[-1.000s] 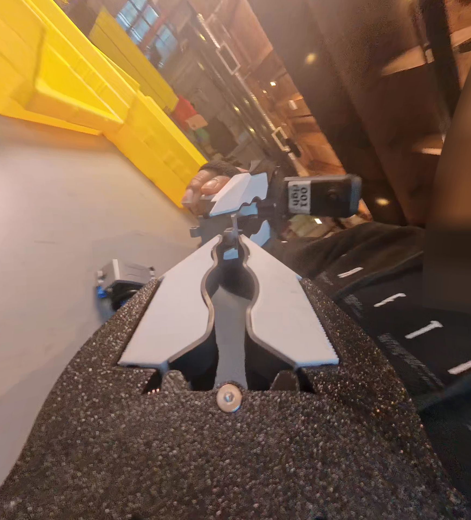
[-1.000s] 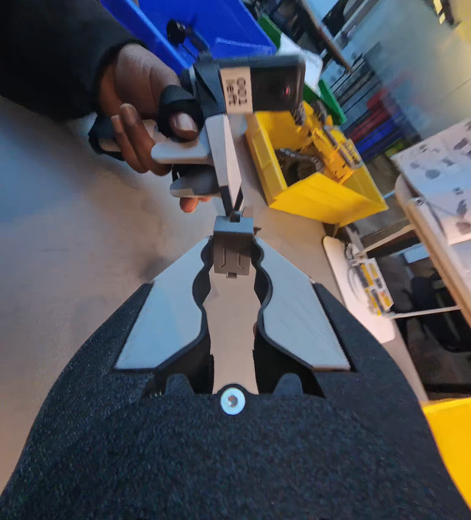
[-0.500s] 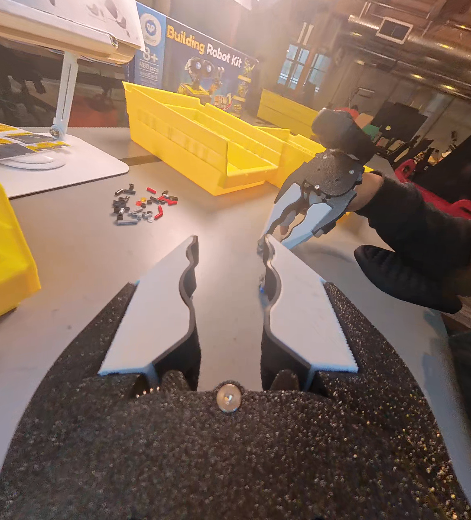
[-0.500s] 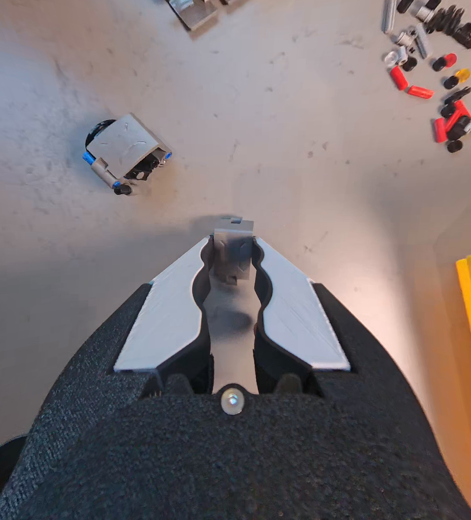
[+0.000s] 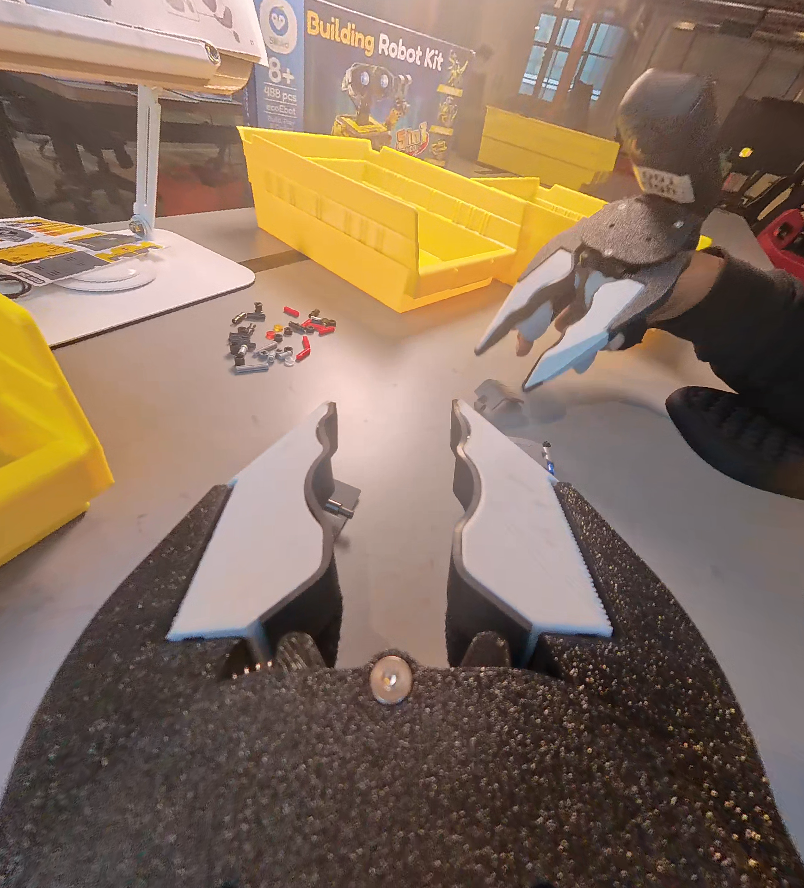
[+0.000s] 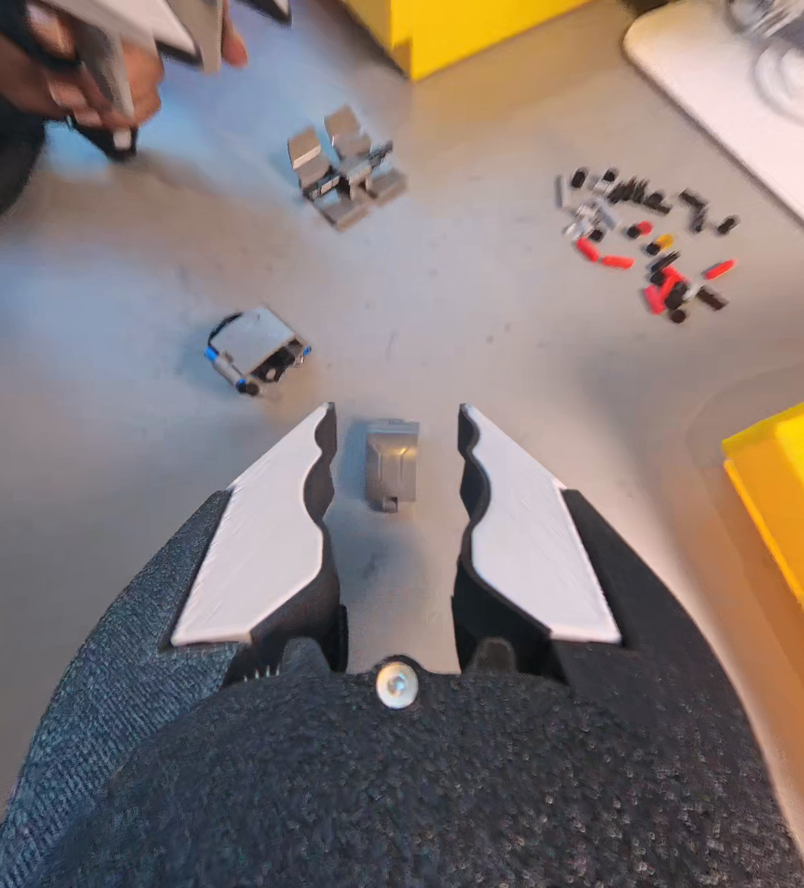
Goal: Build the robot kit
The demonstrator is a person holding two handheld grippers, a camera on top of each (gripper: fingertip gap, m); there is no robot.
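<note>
Left wrist view: low, near the tabletop [image 5: 159, 432], facing level towards yellow bins [image 5: 371, 240].
Right wrist view: higher, looking steeply down.
Shared: small loose parts [image 5: 275, 339] [image 6: 649, 240].

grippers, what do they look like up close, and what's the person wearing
Each gripper, left and right, has a speckled black grainy body, two pale grey tapered fingers with wavy black inner pads, and a silver centre screw. The person wears a black sleeve.

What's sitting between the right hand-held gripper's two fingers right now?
A small grey block lies on the table between the open fingers of the right hand-held gripper, touching neither; the right wrist view shows it.
</note>
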